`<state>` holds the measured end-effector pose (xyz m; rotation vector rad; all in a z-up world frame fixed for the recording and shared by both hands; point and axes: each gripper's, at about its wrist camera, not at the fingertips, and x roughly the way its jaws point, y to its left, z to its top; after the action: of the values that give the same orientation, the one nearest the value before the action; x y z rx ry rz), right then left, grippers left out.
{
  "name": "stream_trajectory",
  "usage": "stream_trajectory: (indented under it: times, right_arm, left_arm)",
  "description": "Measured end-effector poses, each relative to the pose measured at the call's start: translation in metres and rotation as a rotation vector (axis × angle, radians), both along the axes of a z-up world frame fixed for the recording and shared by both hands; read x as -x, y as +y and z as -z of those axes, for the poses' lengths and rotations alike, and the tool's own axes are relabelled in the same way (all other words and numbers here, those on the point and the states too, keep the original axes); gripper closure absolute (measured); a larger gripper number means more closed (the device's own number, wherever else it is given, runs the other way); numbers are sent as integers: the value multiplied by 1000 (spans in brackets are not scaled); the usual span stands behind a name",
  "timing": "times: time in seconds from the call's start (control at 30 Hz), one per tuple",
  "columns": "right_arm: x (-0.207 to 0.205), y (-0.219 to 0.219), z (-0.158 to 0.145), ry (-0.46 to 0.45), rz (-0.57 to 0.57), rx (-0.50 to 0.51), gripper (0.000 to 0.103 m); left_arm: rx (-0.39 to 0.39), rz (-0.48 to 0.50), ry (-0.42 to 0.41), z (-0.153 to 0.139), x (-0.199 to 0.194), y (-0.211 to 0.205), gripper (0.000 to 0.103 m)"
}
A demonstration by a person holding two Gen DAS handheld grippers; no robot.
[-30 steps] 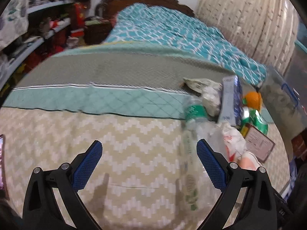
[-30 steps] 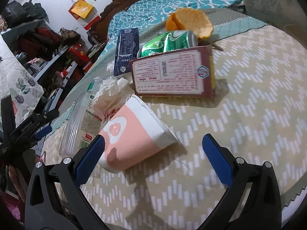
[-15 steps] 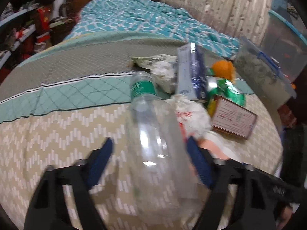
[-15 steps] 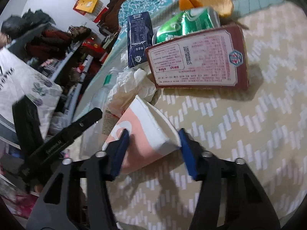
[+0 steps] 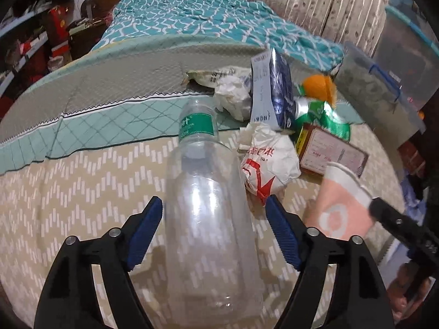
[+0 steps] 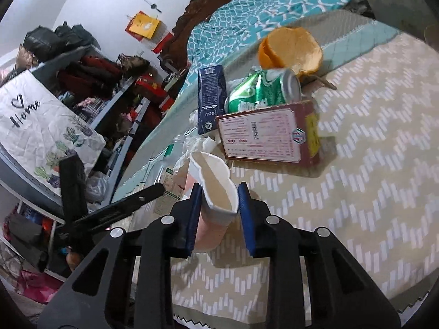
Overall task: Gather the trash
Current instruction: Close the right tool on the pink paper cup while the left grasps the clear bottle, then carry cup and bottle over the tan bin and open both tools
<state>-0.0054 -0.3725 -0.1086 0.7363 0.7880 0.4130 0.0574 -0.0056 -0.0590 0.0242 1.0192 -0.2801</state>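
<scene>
A clear plastic bottle with a green label lies on the zigzag-patterned cloth, between the fingers of my left gripper; the jaws stand around it, a small gap on each side. My right gripper is shut on a pink and white paper cup, squashing its rim. The cup also shows in the left wrist view, lifted off the cloth. A crumpled white wrapper lies beside the bottle.
More trash lies behind: a blue carton, a green can, a maroon box, an orange peel, crumpled paper. A bed stands behind, cluttered shelves on the left.
My left gripper has moved right and closed in around the bottle. My right gripper has shut on the paper cup and lifted it.
</scene>
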Motion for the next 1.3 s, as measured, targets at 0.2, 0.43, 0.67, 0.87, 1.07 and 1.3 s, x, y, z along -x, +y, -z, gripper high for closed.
stream_trajectory:
  times: [0.2,0.43,0.67,0.87,1.07,1.3]
  right_arm:
    - [-7,-8,18,63,16,-63,33]
    - [-26,16,17,72,-32,-19,33]
    - [-35,19,23,91,-70,-75,50]
    - [-52,11,27,108,-76,-147,62]
    - [-43,-3,6,42,-100,-159,74]
    - [11,-87,-1,-37,23,-171,74]
  left_arm:
    - [-63,-6,-35,2,11,2,45]
    - [133,-8,-77,-29,34,41,45]
    - [147,234,-110,-36,63,-9,44]
    - [101,252,-65,-19,60,-23,45]
    - [110,267,-65,-28,59,-26,45]
    - [110,473,-88,-46,61,-108,45]
